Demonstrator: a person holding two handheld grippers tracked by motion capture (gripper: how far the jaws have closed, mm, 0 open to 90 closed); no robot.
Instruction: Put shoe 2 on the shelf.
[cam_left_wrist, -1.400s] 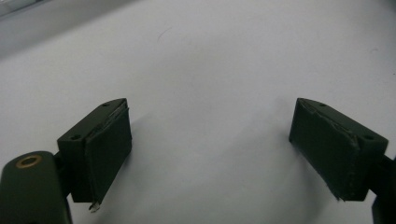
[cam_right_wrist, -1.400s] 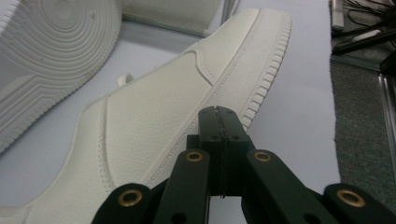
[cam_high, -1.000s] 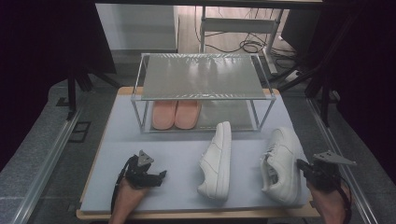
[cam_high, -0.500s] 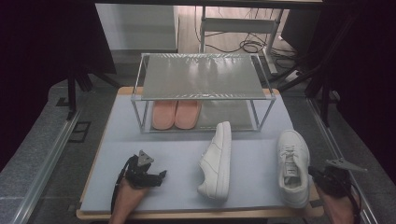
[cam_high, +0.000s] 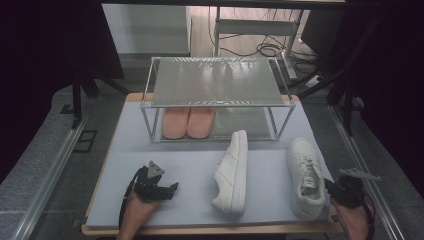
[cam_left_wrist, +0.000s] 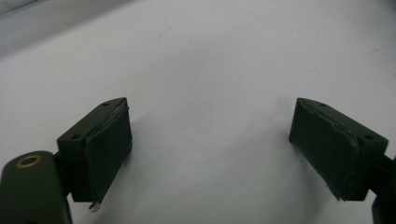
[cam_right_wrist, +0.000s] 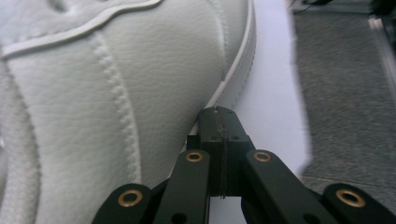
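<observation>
Shoes are the things in hand on the pale surface (cam_high: 130, 145). At the left, the left hand-held gripper (cam_high: 170, 189) rests low on this surface with its jaws spread wide and nothing between them; in the left gripper view only the bare sheet lies between the two pads (cam_left_wrist: 105, 149). To the right of it, well apart, one white shoe (cam_high: 232, 172) lies tipped on its side. Beyond that shoe stands a metal rack (cam_high: 215, 87), and a pink pair (cam_high: 189, 122) sits on its lower shelf. Further right, the second white shoe (cam_high: 305, 177) stands upright on its sole, just to the left of the right hand-held gripper (cam_high: 334, 189). This hand-held gripper (cam_right_wrist: 219, 140) is clenched with nothing in it, its tips against the side of the shoe (cam_right_wrist: 93, 93), near the sole edge.
</observation>
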